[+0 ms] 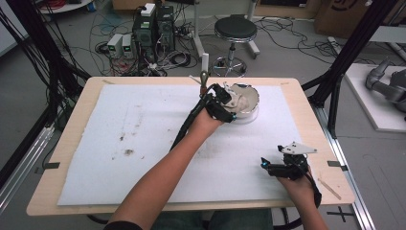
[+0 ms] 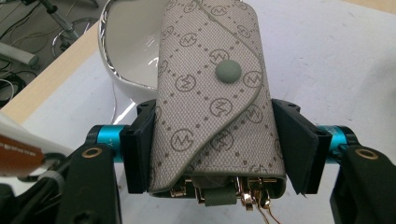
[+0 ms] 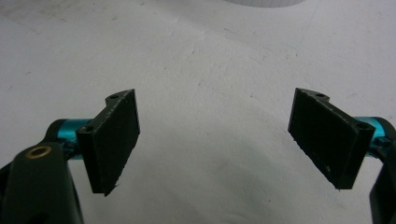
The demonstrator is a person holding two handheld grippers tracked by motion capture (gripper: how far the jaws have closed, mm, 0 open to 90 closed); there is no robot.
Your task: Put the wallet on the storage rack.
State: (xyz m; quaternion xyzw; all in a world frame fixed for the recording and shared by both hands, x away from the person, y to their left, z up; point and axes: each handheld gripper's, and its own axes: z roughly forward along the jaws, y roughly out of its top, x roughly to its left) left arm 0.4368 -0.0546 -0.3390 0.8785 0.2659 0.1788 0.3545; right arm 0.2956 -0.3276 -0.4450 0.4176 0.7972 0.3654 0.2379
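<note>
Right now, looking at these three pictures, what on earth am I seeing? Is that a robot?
No robot: a person holds a hand-held gripper in each hand. The high view looks down on a table covered by a white sheet. The other two pictures come from cameras riding on each gripper. The left hand-held gripper is clamped on a patterned grey key pouch beside a white bowl. The right hand-held gripper is open and holds nothing, above the sheet.

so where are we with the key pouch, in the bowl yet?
Done: the left gripper has the key pouch clamped between its fingers, up at the white bowl. In hand: carrying it at the bowl's rim. Left, probably: letting go inside. The right gripper is open over the white mat.
</note>
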